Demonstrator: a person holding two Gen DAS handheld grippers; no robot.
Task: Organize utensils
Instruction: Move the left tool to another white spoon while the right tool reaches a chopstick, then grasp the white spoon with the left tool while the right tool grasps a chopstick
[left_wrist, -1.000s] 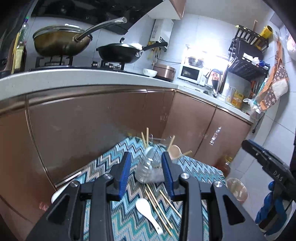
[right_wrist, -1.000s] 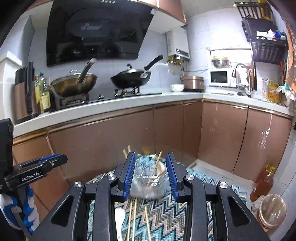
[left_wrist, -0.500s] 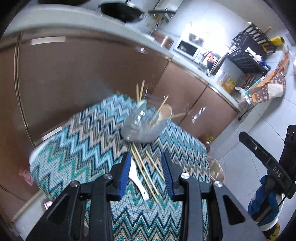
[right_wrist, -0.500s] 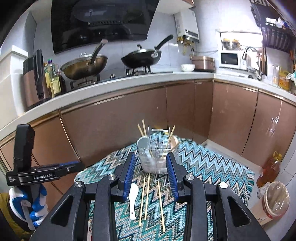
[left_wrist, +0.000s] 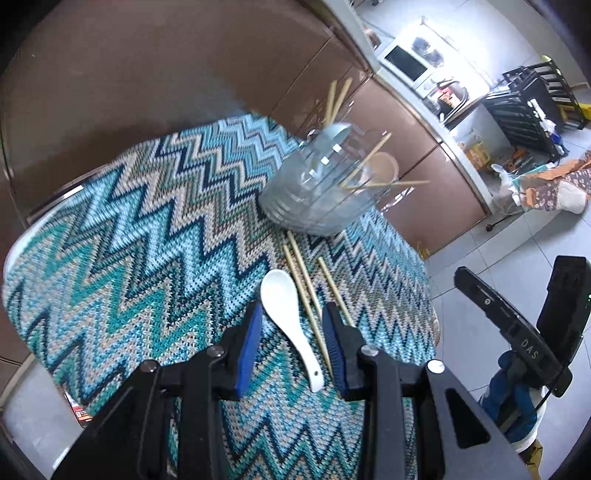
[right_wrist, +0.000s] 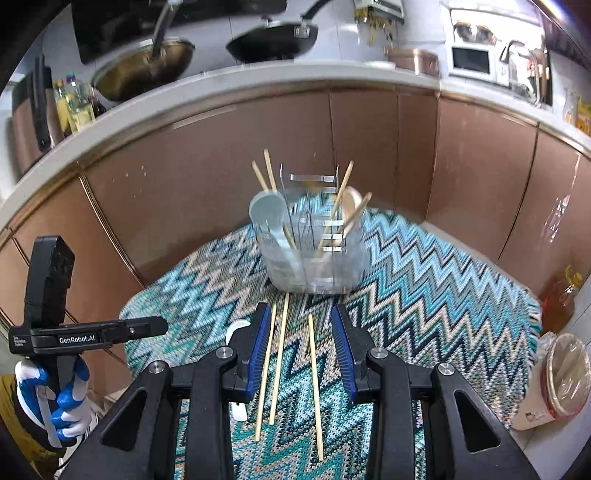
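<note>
A clear utensil holder (left_wrist: 317, 192) (right_wrist: 314, 254) stands on the zigzag cloth and holds chopsticks and spoons. A white spoon (left_wrist: 286, 314) lies on the cloth in front of it, next to three loose chopsticks (left_wrist: 306, 291) (right_wrist: 280, 354). My left gripper (left_wrist: 291, 332) is open, its blue pads either side of the spoon's handle, above the cloth. My right gripper (right_wrist: 301, 339) is open above the loose chopsticks. In the right wrist view the white spoon (right_wrist: 236, 328) is mostly hidden behind the left finger.
The zigzag cloth (left_wrist: 129, 258) covers a small table in front of brown kitchen cabinets (right_wrist: 221, 155). A lined bin (right_wrist: 565, 376) and an oil bottle (right_wrist: 557, 299) stand on the floor at the right. Pans sit on the counter behind.
Both grippers have pulled back from the holder and tilted down toward the cloth. The left gripper now hangs over the white spoon, the right over the loose chopsticks.
</note>
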